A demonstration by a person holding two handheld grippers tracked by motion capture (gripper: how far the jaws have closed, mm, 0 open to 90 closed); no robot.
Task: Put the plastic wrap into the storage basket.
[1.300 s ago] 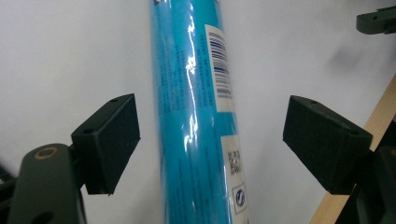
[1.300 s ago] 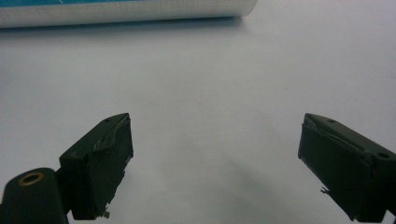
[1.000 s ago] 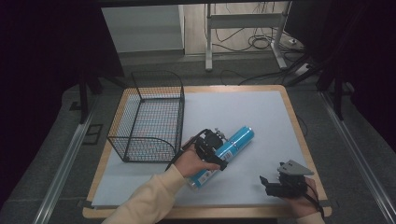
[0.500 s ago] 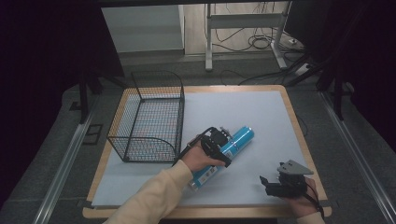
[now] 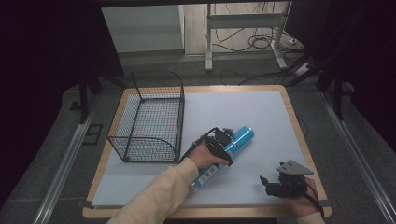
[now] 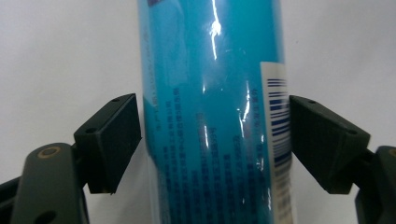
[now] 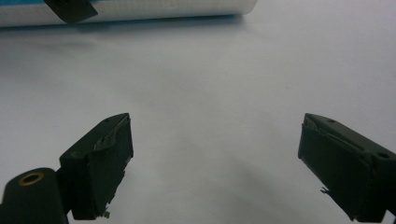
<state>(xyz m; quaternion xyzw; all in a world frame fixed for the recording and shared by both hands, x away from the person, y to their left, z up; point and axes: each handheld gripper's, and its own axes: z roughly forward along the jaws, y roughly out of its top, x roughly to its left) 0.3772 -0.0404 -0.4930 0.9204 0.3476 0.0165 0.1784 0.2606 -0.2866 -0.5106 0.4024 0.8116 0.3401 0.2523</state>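
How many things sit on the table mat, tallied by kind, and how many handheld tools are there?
Blue cylindrical can, lying on its side: 1
Black wire basket: 1
Handheld tools: 2, the left tool with its jaws astride the can, the right tool open over bare mat
Total: 4

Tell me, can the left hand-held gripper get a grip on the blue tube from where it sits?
Probably yes. The left hand-held gripper already straddles the blue tube lying on the table; its jaws, just closing, flank both sides, the right pad about touching and the left a sliver off. Nothing blocks them.
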